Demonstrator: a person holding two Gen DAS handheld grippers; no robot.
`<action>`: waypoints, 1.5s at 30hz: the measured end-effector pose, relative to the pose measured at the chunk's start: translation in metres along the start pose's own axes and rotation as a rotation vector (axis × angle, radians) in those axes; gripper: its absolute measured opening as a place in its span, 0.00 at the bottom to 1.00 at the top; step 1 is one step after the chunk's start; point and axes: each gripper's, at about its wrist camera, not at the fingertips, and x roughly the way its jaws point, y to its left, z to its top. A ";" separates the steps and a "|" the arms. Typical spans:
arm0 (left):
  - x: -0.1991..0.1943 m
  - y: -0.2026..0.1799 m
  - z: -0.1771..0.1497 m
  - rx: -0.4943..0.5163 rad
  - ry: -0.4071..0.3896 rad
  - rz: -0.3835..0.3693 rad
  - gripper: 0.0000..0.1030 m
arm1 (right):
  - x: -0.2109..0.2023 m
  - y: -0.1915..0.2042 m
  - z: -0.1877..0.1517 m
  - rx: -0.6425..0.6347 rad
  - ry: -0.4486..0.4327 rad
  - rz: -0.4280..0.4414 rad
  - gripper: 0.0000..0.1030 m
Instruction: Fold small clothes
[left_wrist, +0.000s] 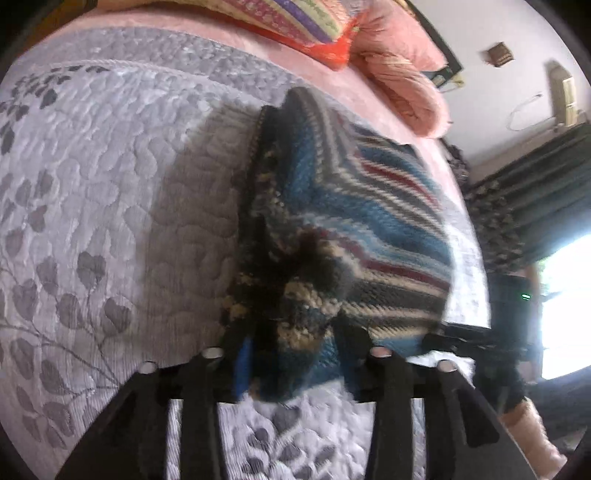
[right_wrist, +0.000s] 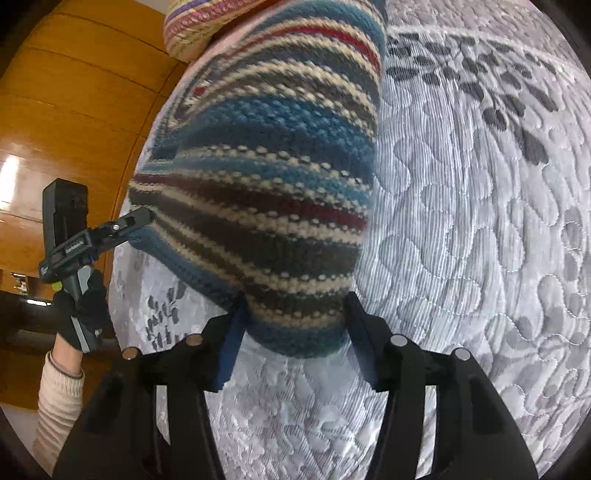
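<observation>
Striped knit garment (right_wrist: 266, 192) hangs above the quilt (right_wrist: 480, 221), grasped by both left tongs (left_wrist: 291, 354) and right tongs (right_wrist: 295, 332).

Daylight glares from a blown-out window (left_wrist: 565, 306); the left view is motion-blurred, both fisheye-bent at edges.

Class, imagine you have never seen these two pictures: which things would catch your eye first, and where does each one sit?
First the striped knitted garment, in blue, cream, grey and red bands, held up over the grey leaf-patterned quilt. Each gripper pinches one end: the right gripper at bottom centre of its view, the left gripper likewise. A bright striped pillow lies at the bed's far end.
</observation>
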 end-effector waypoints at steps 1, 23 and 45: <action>-0.006 0.003 0.001 0.000 -0.009 -0.015 0.47 | -0.005 0.002 0.000 -0.010 -0.009 0.002 0.56; 0.035 -0.006 0.087 -0.089 -0.159 0.042 0.31 | -0.006 -0.015 0.023 0.005 -0.049 0.060 0.62; 0.015 -0.018 0.075 0.036 -0.225 0.291 0.20 | -0.013 -0.013 0.018 0.005 -0.062 0.066 0.65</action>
